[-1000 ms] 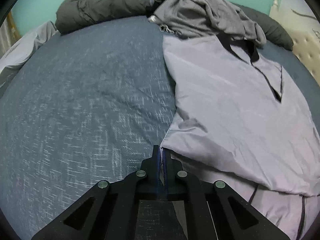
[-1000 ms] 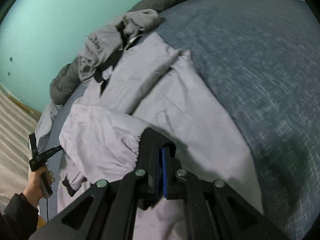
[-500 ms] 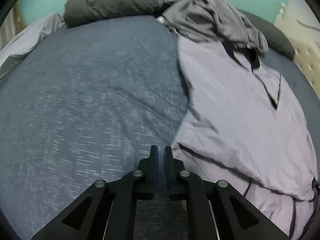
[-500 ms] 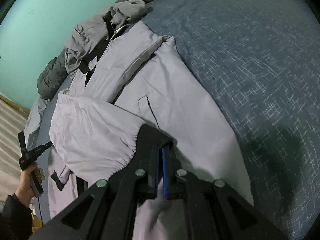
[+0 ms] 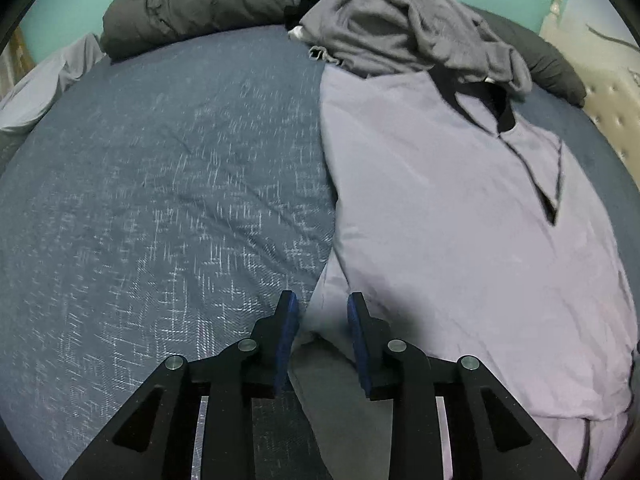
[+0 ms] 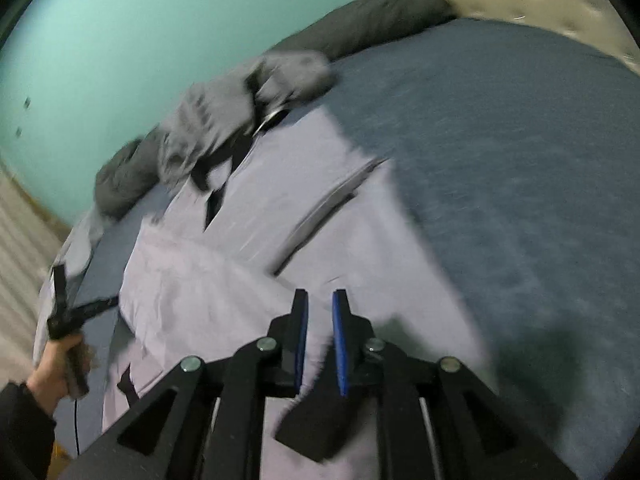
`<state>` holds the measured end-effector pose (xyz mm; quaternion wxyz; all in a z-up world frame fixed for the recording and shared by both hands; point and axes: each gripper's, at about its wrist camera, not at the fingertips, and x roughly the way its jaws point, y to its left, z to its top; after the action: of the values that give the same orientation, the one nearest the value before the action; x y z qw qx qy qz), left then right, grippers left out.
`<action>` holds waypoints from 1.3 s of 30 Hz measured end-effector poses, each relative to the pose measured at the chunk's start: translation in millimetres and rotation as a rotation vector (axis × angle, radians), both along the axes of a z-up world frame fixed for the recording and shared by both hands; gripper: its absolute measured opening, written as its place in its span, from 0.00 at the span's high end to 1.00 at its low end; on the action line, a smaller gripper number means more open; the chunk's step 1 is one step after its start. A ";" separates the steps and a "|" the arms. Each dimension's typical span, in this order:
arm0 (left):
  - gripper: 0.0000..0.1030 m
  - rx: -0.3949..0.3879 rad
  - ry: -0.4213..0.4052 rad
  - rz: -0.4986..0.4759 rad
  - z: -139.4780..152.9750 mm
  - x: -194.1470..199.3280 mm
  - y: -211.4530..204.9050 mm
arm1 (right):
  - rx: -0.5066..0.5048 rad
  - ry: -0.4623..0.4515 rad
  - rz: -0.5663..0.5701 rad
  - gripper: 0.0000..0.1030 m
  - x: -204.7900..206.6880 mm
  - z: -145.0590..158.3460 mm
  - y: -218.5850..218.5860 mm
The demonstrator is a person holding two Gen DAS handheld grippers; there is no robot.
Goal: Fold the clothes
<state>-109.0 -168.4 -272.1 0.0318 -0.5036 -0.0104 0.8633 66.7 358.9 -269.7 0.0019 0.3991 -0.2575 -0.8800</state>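
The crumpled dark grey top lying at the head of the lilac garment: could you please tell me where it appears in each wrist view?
Left wrist view: crumpled grey top at upper centre-right, overlapping the lilac garment.
Right wrist view: blurred, upper left of centre.
Shared landmark: the garment's black-edged V neckline, just below the top.

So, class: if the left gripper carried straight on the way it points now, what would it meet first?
Most likely the left edge of the lavender garment lying on the blue bedspread. The left gripper has its jaws opening with that cloth edge between them; depth is hard to judge.
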 end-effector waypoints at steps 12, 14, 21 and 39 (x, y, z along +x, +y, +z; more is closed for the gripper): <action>0.69 0.063 0.054 0.080 18.6 -7.4 -23.3 | -0.017 -0.092 0.034 0.92 -5.8 -27.2 -7.6; 0.67 0.074 0.053 0.084 22.4 -15.7 -25.9 | -0.051 -0.071 0.017 0.89 -1.2 -25.0 -2.2; 0.59 0.083 0.034 0.076 33.2 -73.0 -6.8 | -0.069 -0.035 0.012 0.89 -0.1 -19.9 2.0; 0.93 -0.090 -0.046 0.076 0.5 -216.8 28.8 | -0.033 -0.045 0.099 0.89 -11.8 -26.1 -7.2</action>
<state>-325.7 -139.5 -271.6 -0.0240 -0.5234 0.0083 0.8517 54.9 351.7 -295.8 0.0460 0.4311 -0.2520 -0.8651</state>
